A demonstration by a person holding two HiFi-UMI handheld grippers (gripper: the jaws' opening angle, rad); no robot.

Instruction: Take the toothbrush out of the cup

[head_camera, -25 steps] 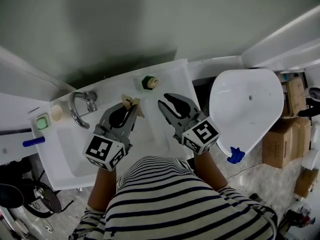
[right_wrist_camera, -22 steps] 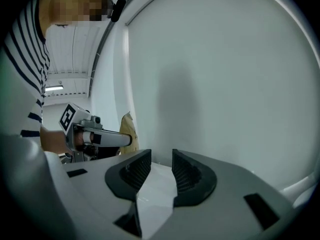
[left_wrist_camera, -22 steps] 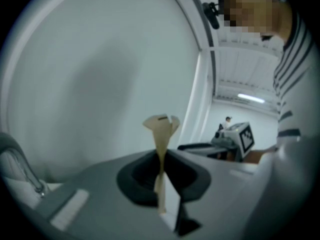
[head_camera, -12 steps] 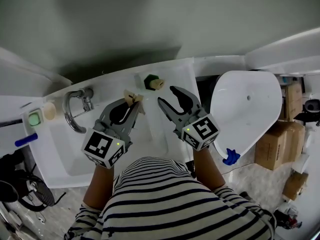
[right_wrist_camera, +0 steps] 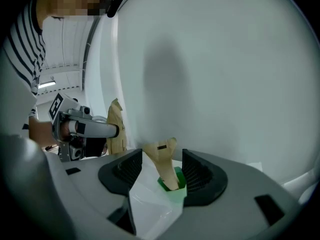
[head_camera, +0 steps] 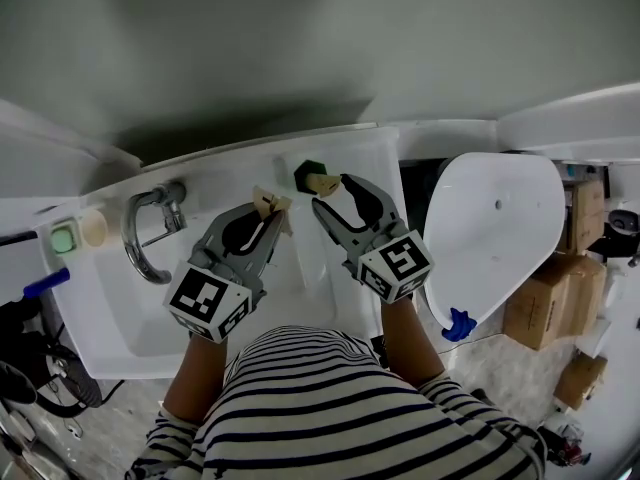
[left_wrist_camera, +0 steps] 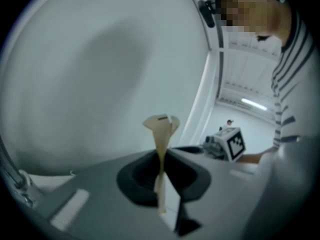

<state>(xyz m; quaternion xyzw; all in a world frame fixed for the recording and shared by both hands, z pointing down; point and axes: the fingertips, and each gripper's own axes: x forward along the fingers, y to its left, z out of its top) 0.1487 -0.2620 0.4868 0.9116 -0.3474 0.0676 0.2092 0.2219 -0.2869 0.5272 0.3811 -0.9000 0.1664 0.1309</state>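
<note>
A small green cup stands at the back of the white counter with a tan toothbrush in it. My right gripper is just in front of it, its jaws opening. In the right gripper view the cup and its toothbrush stand between the wide jaws, and the pads do not touch them. My left gripper is shut on a second tan toothbrush. That brush rises upright from the jaws in the left gripper view.
A chrome faucet curves over the sink basin at the left. A round tan item and a green square item sit on the far left rim. A white oval fixture and cardboard boxes lie to the right.
The right gripper's jaws have spread wide and moved up to the toothbrush in the cup. Both grippers have come lower toward the counter, the left still gripping its brush.
</note>
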